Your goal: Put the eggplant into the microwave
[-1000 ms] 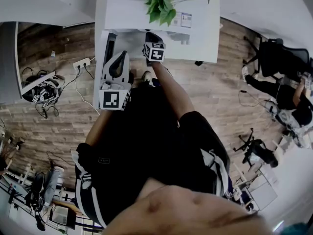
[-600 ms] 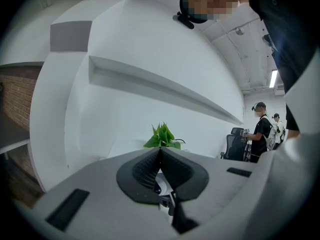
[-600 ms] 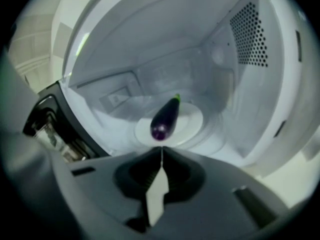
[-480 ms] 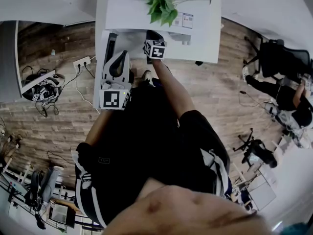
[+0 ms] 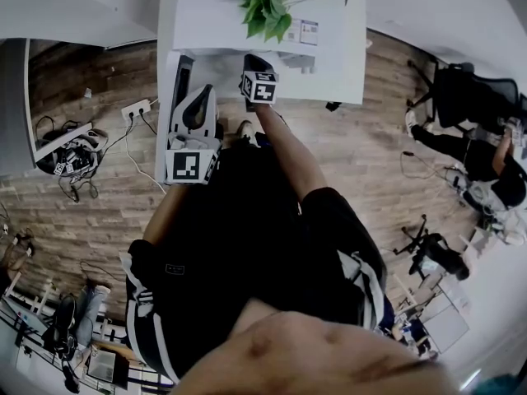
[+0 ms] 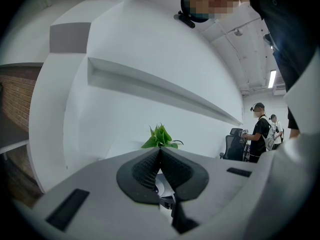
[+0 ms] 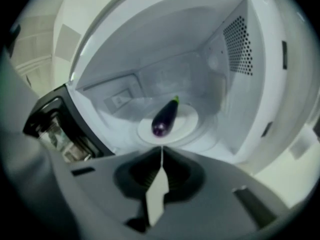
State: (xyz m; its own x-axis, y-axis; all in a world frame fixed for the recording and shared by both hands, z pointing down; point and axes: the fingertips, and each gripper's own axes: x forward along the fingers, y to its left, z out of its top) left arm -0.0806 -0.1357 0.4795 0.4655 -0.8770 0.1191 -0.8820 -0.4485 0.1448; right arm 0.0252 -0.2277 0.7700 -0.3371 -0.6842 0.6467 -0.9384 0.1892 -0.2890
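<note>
A dark purple eggplant (image 7: 165, 118) with a green stem lies on the round white plate (image 7: 187, 126) inside the open white microwave (image 7: 235, 59). My right gripper (image 7: 161, 151) is shut and empty just outside the microwave's opening, with the eggplant a little way beyond its tips. In the head view the right gripper (image 5: 257, 62) reaches forward to the white unit at the table. My left gripper (image 6: 160, 151) is shut with nothing in it and points up at a white wall and a green plant (image 6: 160, 136). It is held at the left (image 5: 198, 97), beside the right arm.
The microwave's dark door (image 7: 52, 126) stands open at the left of the opening. A potted plant (image 5: 265, 6) sits on the white table (image 5: 329, 64). Cables and a power strip (image 5: 136, 105) lie on the wooden floor. People stand by office chairs (image 5: 469, 97) at the right.
</note>
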